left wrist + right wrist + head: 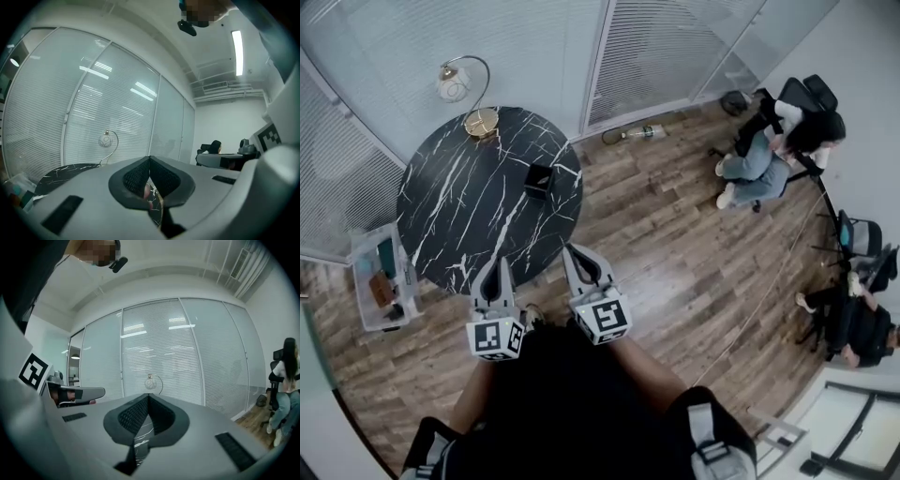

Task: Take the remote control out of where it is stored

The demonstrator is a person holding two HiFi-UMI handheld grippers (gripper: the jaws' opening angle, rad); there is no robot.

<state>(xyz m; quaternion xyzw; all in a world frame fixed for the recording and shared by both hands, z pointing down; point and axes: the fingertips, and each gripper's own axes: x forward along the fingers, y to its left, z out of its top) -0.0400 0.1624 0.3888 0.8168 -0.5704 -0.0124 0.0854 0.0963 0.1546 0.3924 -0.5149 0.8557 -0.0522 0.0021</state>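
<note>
Head view: one round black marble bench [469,216] carries one globe lamp [455,82] at its far edge and one small black box [539,178] towards its right side. What the box holds cannot be made out, and the remote control itself shows nowhere. One clear bin [364,309] stands on the wood floor just left of the bench, with a teal thing and a brown thing among its contents. Two people [769,155] sit on chairs at the right. The two claws hang over the bench's near edge, left claw [497,265] and right claw [575,251], well apart from the box.

Left gripper view: the jaws meet at their tips with nothing between them.

Right gripper view: the jaws are closed and empty, with marble showing through the slit below.
</note>
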